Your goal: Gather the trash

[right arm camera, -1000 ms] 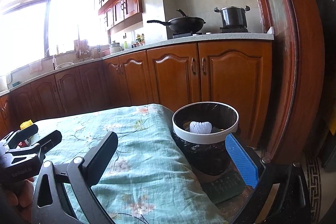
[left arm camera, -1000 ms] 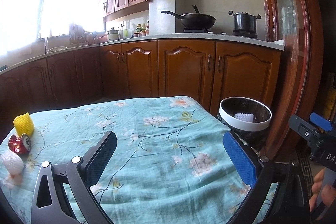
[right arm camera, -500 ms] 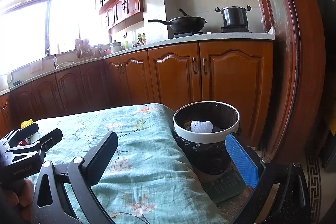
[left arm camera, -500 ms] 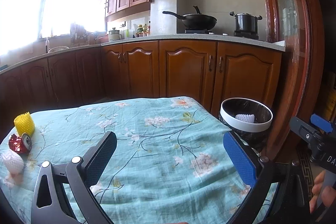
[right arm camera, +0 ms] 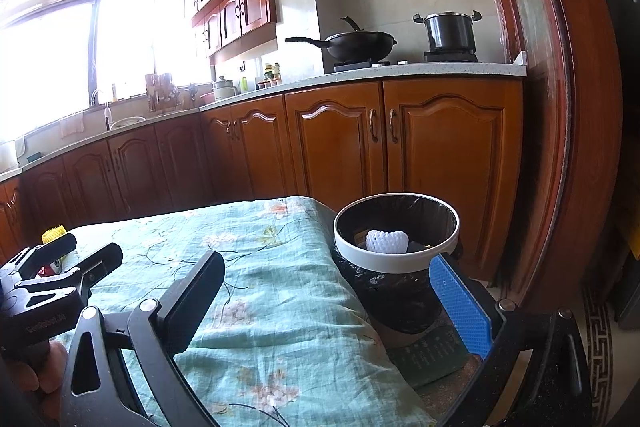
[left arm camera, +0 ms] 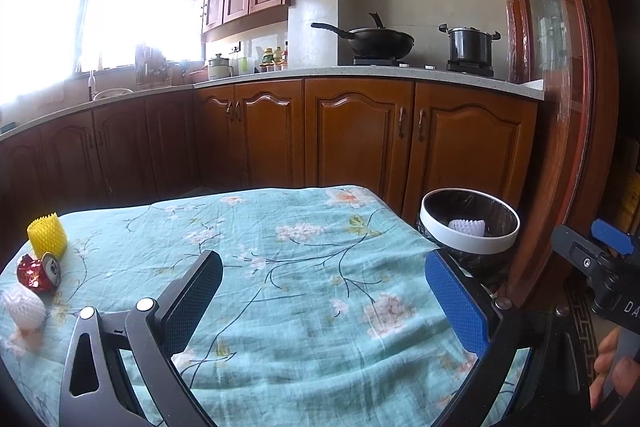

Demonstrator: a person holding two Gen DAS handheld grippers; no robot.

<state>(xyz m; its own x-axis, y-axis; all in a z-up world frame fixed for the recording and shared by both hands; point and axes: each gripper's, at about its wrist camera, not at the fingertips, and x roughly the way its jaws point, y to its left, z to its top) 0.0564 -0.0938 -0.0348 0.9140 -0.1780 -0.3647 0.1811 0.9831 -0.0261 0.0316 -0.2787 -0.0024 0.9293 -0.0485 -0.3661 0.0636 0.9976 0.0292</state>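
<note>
A table under a teal floral cloth [left arm camera: 304,291] carries three pieces of trash at its far left: a yellow foam net [left arm camera: 47,240], a crushed red can [left arm camera: 38,273] and a white foam net [left arm camera: 22,310]. A white-rimmed bin with a black liner [left arm camera: 469,231] stands off the table's right end, with another white foam net [right arm camera: 386,241] inside. My left gripper [left arm camera: 324,301] hangs open and empty over the cloth. My right gripper [right arm camera: 328,297] is open and empty near the bin [right arm camera: 396,261].
Wooden kitchen cabinets [left arm camera: 360,135] line the wall behind the table, with a wok [left arm camera: 376,41] and a pot [left arm camera: 469,45] on the stove. A dark wooden door frame [right arm camera: 576,115] rises to the right of the bin. A patterned mat [right arm camera: 598,339] lies on the floor.
Both views shift only slightly, as the grippers drift a little. Nothing has been picked up or let go.
</note>
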